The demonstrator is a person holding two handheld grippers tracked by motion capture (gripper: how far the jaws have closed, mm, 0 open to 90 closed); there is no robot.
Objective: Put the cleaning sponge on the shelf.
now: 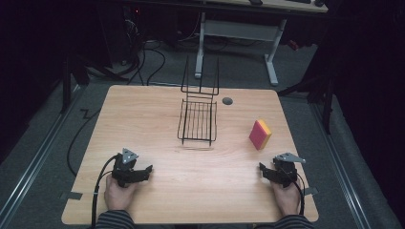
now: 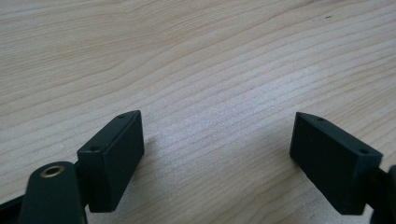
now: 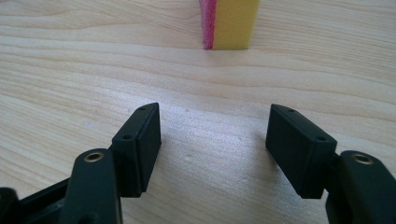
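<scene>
- Two grippers rest low on the near part of the wooden table [image 1: 157,102], one at each near corner, and both hold nothing.
- Biggest thing on the table is the black wire rack [image 1: 197,121]. It stands near the middle, toward the far edge, with its tall back part rising behind the basket part.
- Next in size is the sponge [image 1: 260,134], yellow with a pink-red layer. It stands on its edge, to the right of the rack and well apart from it, and it is in front of the right gripper [image 1: 273,172].
- In the right gripper view the sponge [image 3: 229,23] sits straight ahead between the lines of the two jaws, which stand wide with bare wood between them.
- The left gripper [image 1: 142,172] also has wide jaws, and its own view shows bare wood grain between them.
- I judge the step in hand is to reach for the sponge with the right gripper. To do it well, go straight forward, keep the jaws wide, and close on the two broad faces, low enough that the soft sponge does not tip.
- A small dark round cap [image 1: 227,100] lies beside the rack; it is perhaps a cable hole cover.
- No brand, label or writing can be read on anything.
</scene>
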